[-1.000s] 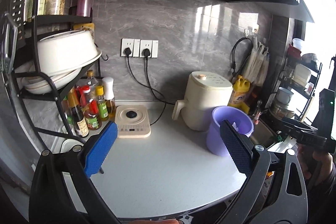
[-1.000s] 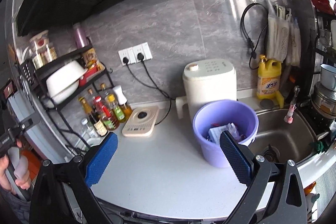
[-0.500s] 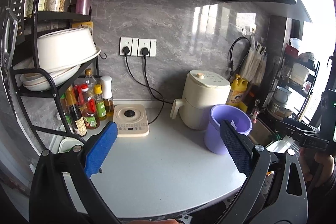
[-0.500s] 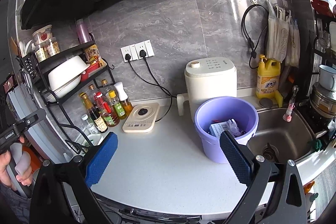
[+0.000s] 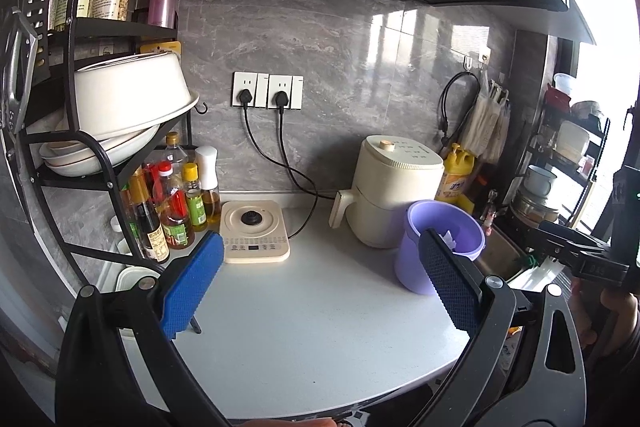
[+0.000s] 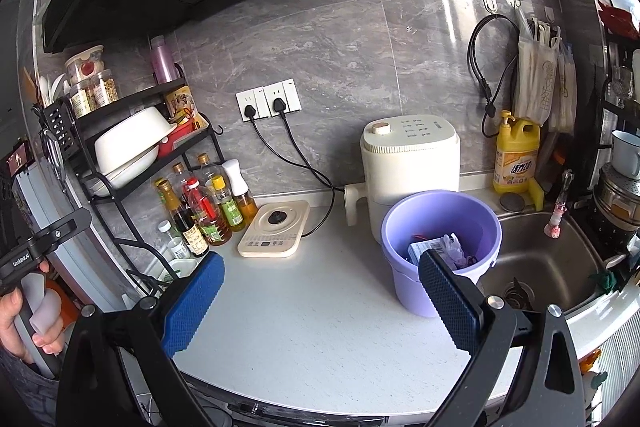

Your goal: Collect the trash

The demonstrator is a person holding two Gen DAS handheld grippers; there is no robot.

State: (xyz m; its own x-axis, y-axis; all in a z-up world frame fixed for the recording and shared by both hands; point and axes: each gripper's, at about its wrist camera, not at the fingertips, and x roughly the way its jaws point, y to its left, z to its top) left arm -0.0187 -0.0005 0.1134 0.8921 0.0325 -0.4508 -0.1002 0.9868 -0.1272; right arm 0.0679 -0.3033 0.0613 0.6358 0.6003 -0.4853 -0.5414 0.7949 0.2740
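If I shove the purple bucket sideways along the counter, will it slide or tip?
The purple bucket probably slides: the counter looks smooth, and it holds only a few wrappers, so it seems light. Pushed near its rim, it may tip, being tall with a narrower base.

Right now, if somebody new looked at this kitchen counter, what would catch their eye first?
Probably the purple bucket near the sink, with wrappers and a small carton inside. Behind it stands a cream cooker, and left of that a flat cream kettle base beside the sauce bottles. Both grippers, left and right, hover open above the bare white countertop.
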